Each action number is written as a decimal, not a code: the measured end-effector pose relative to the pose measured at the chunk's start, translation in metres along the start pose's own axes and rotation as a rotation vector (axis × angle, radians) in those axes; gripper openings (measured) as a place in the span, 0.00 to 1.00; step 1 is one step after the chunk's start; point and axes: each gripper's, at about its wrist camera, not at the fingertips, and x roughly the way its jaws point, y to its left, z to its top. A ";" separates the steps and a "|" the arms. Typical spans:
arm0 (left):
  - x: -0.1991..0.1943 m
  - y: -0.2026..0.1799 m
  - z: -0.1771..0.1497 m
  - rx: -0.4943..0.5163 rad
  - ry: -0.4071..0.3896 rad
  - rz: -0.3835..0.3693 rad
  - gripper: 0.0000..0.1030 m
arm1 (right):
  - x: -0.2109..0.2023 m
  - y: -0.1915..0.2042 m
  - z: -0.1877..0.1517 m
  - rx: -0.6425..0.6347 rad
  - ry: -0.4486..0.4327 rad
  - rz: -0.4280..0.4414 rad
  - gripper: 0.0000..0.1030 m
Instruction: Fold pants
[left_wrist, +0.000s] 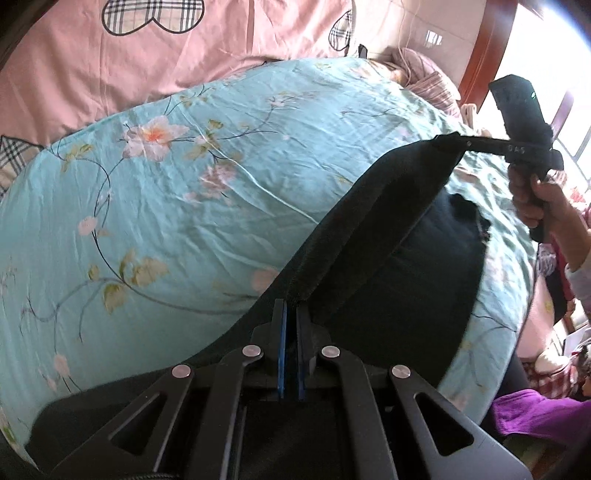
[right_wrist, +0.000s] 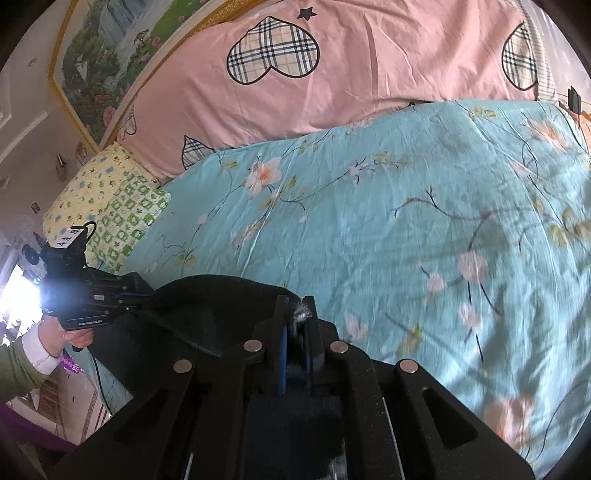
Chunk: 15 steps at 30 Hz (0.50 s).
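Observation:
Black pants (left_wrist: 373, 236) hang stretched between my two grippers above a turquoise flowered bedsheet (left_wrist: 184, 206). My left gripper (left_wrist: 291, 306) is shut on one end of the pants' top edge. My right gripper (left_wrist: 448, 142) shows in the left wrist view, shut on the other end, held by a hand (left_wrist: 543, 206). In the right wrist view my right gripper (right_wrist: 297, 314) is shut on the black pants (right_wrist: 207, 302), with a tuft of white lining at its tips. The left gripper (right_wrist: 146, 297) grips the far end there.
A pink quilt with plaid hearts (right_wrist: 332, 74) lies along the back of the bed. A yellow and green pillow (right_wrist: 110, 206) sits at the far left. A wooden headboard (left_wrist: 484, 59) and a bright window are at the right. Purple cloth (left_wrist: 532, 417) lies beside the bed.

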 end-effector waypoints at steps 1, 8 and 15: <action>-0.003 -0.003 -0.003 -0.005 -0.005 -0.004 0.01 | -0.002 0.000 -0.003 -0.002 -0.003 0.006 0.07; -0.020 -0.020 -0.028 -0.038 -0.027 -0.037 0.01 | -0.020 0.007 -0.025 -0.060 -0.004 0.041 0.07; -0.019 -0.029 -0.051 -0.053 -0.012 -0.061 0.01 | -0.026 0.012 -0.051 -0.095 0.048 0.045 0.07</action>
